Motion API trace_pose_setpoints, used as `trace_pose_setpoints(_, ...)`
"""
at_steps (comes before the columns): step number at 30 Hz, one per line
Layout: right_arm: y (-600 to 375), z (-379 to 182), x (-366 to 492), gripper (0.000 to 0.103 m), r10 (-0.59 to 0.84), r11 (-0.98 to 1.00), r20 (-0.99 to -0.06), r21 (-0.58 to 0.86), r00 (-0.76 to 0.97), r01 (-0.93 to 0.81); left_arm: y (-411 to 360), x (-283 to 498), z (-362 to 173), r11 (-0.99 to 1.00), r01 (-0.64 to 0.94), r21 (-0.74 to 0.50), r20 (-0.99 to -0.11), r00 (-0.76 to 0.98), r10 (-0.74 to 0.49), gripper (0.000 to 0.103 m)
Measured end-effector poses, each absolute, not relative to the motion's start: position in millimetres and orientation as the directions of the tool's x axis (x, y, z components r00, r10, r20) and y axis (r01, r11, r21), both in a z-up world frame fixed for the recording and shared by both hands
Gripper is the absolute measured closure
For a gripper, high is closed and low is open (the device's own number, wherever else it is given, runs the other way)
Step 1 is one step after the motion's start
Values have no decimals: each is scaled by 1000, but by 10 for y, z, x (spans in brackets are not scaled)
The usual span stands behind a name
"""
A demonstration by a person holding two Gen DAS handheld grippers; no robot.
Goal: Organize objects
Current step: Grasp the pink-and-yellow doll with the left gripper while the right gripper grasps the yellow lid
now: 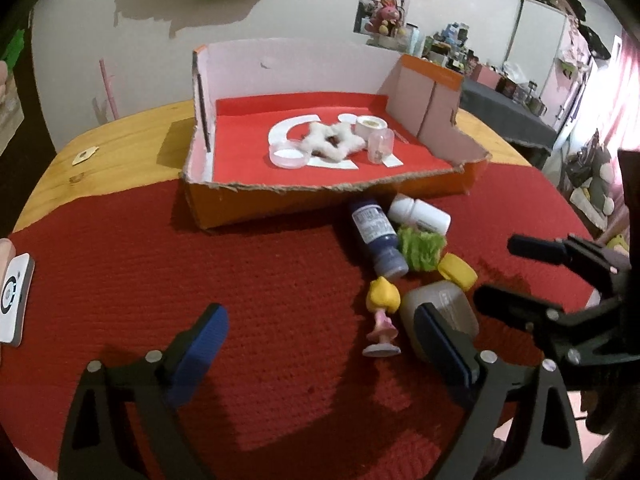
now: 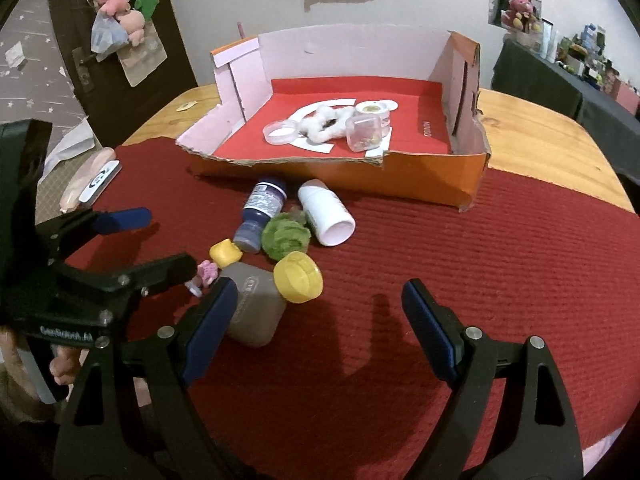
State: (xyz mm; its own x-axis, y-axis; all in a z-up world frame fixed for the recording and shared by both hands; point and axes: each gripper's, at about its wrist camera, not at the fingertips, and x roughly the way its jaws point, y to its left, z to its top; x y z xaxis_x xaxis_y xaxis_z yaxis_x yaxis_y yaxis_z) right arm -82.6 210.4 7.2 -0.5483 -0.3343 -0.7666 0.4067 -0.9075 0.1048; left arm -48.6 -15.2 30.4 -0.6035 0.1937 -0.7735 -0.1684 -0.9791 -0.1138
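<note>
A small pile lies on the red mat [image 1: 260, 280] in front of the orange cardboard box [image 1: 320, 198]: a blue paint bottle [image 1: 378, 236], a white bottle [image 1: 420, 212], a green pom-pom [image 1: 420, 250], a grey bottle [image 1: 444, 304] with a yellow cap [image 1: 458, 272], and a yellow-haired doll [image 1: 384, 320]. My left gripper [image 1: 322, 336] is open just left of the pile, its right finger in front of the grey bottle. My right gripper [image 2: 320, 308] is open too, its left finger overlapping the grey bottle [image 2: 256, 308]; only mat lies between its pads. Neither holds anything.
Inside the box [image 2: 440, 184] lie a white fluffy star [image 2: 328, 124], a clear dish [image 2: 280, 132], a white jar [image 2: 372, 110] and a clear container [image 2: 362, 132]. A white tag [image 2: 100, 182] rests at the mat's left edge. The wooden table [image 2: 540, 136] shows around mat and box.
</note>
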Motion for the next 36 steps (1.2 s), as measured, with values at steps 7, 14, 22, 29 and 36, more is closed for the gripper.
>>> trace_pose_setpoints(7,2086,15,-895,19,-281,-919,-774,47,-567,392,-90,-482,198,-977,-186,-102,-790,-582,193,14)
trace_pose_setpoints(14,2116,-42,-957,19,-260,-927,-776,33,-574,375,-51,-494,125,-980,-182,-74,-799,-578,168,18)
trace_pose_setpoints(22,2107,-60,-1042,20,-271,-926,-775,48,-571,375,35,-494,128,-982,-188,-36,-791,-596,143,32)
trace_pose_setpoints(29,2132,-168,-1109,40,-248,-932,-792,39,-557,360,118,-463,138,-976,-215,-25,-780,-606,154,51)
trace_pose_setpoints(36,2078,-158,-1101,62,-238,-927,-786,10,-570,374,145,-443,131,-975,-218,-32,-771,-615,163,65)
